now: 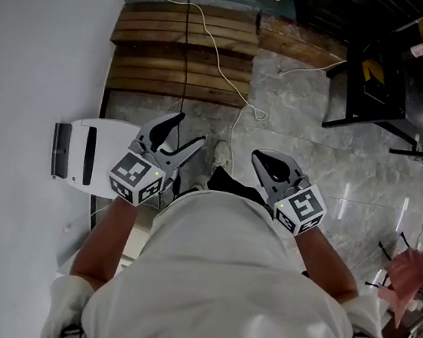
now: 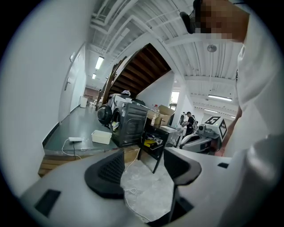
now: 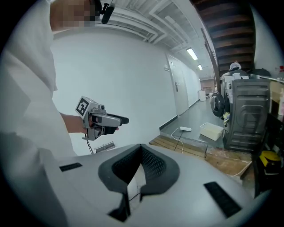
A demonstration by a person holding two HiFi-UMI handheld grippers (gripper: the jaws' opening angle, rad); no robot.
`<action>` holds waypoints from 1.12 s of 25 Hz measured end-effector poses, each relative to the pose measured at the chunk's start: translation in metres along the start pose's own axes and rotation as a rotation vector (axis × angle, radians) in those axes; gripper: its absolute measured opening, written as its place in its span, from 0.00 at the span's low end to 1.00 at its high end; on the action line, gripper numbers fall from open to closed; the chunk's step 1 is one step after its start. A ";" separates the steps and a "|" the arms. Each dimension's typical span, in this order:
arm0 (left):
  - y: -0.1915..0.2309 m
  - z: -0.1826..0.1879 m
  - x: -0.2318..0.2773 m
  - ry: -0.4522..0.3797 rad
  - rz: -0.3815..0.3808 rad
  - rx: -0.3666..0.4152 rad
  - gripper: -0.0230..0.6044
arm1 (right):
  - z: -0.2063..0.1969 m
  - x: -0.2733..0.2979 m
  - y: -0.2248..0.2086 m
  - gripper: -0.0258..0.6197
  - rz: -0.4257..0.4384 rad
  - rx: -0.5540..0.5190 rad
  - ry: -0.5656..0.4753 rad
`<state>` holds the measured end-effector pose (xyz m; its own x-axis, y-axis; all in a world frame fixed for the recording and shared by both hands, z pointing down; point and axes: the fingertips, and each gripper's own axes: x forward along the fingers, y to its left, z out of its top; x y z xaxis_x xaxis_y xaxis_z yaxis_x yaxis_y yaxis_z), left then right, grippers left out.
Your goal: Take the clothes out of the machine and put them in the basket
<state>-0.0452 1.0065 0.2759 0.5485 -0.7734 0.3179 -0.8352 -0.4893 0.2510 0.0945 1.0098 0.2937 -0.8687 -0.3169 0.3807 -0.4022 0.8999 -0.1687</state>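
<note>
The approach step is under way: the left gripper [image 1: 189, 130] fingers are standing apart and empty, the right gripper [image 1: 264, 158] fingers are resting closed on nothing, and the machine [image 2: 129, 124] is standing well ahead of both, so the next move is calling for an advance to its door.

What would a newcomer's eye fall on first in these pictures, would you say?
The two grippers held out before the person's white shirt: the left gripper with jaws apart and empty, the right gripper with jaws together. Beyond them a wooden slatted platform lies beside the white wall, and the left gripper view shows a dark machine farther off.
</note>
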 end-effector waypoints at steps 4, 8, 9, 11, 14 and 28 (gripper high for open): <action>0.021 0.033 0.042 0.012 0.028 0.013 0.47 | 0.017 0.012 -0.056 0.04 0.018 0.022 -0.010; 0.041 0.055 0.080 0.019 0.053 0.027 0.47 | 0.031 0.025 -0.106 0.04 0.023 0.024 -0.036; 0.045 0.060 0.087 0.021 0.058 0.028 0.47 | 0.033 0.029 -0.115 0.04 0.025 0.027 -0.038; 0.050 0.068 0.099 0.020 0.064 0.026 0.46 | 0.037 0.036 -0.128 0.04 0.030 0.036 -0.040; 0.056 0.081 0.115 0.025 0.066 0.034 0.46 | 0.046 0.043 -0.145 0.04 0.038 0.054 -0.059; 0.148 0.136 0.201 0.012 0.017 0.028 0.45 | 0.078 0.109 -0.227 0.04 0.000 0.067 -0.039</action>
<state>-0.0640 0.7241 0.2525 0.5349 -0.7767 0.3327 -0.8449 -0.4877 0.2198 0.0684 0.7478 0.3031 -0.8788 -0.3295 0.3453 -0.4195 0.8782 -0.2297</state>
